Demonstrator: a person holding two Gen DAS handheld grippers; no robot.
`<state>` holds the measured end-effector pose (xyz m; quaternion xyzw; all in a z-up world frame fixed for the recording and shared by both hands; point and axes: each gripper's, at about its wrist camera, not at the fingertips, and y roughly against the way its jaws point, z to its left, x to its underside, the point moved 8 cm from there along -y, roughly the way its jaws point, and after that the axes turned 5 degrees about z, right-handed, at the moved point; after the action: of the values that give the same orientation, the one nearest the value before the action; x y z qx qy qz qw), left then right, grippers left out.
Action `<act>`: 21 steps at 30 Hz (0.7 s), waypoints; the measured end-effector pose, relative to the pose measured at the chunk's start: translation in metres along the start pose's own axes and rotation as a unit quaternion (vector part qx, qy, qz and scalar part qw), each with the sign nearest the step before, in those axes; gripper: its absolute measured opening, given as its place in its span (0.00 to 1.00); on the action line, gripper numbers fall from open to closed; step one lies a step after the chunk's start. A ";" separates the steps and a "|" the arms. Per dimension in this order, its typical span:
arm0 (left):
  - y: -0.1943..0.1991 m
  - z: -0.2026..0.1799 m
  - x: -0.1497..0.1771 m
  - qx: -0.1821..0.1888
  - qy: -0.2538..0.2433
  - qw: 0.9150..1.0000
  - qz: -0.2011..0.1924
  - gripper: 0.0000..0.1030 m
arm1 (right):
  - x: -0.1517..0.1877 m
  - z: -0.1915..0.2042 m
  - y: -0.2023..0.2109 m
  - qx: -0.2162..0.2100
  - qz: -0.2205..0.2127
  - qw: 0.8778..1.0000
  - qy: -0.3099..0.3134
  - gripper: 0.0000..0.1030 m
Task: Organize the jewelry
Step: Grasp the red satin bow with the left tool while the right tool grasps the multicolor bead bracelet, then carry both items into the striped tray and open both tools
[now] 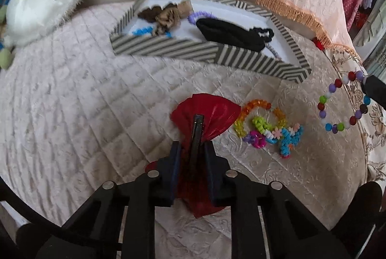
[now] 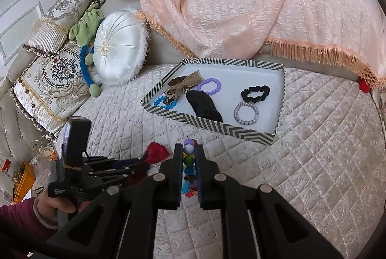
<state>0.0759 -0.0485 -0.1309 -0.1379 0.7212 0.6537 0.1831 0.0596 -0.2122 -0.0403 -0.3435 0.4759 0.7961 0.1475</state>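
My left gripper (image 1: 193, 155) is shut on a red bow hair clip (image 1: 210, 112), with its metal clip between the pads, low over the quilted bedspread. Just right of the bow lies a heap of colourful plastic bracelets (image 1: 270, 128). My right gripper (image 2: 189, 149) is shut on a multicoloured bead bracelet (image 2: 189, 160), which hangs as a loop (image 1: 342, 102) above the bed. Beyond both stands a striped tray (image 2: 210, 124) holding a purple bead bracelet (image 2: 209, 86), a black scrunchie (image 2: 255, 92), a lilac coil band (image 2: 246, 113), a black cloth piece (image 2: 205, 104), a brown bow (image 2: 183, 83) and a blue bracelet (image 2: 160, 101).
A peach fringed blanket (image 2: 241, 5) is heaped behind the tray. A round white cushion (image 2: 118, 46) and embroidered pillows (image 2: 50, 80) sit at the left. A hand in a maroon sleeve (image 2: 21, 218) holds the left gripper (image 2: 138, 166). Open quilt (image 1: 72, 114) lies to the bow's left.
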 end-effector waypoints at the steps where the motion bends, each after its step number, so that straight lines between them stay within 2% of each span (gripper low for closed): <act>1: 0.004 0.000 -0.001 -0.003 -0.001 1.000 -0.006 0.00 | 0.000 0.000 0.000 0.001 0.000 1.000 0.000 0.09; 8: 0.027 0.000 -0.014 -0.009 -0.008 0.999 -0.034 0.00 | -0.007 0.002 0.002 0.005 -0.002 1.000 0.004 0.09; 21: 0.043 0.006 -0.046 -0.035 -0.013 0.998 -0.060 0.00 | -0.023 -0.009 -0.002 0.015 -0.002 1.000 0.003 0.09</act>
<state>0.0993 -0.0395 -0.0727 -0.1783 0.6859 0.6681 0.2267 0.0807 -0.2163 -0.0286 -0.3446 0.4875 0.7875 0.1530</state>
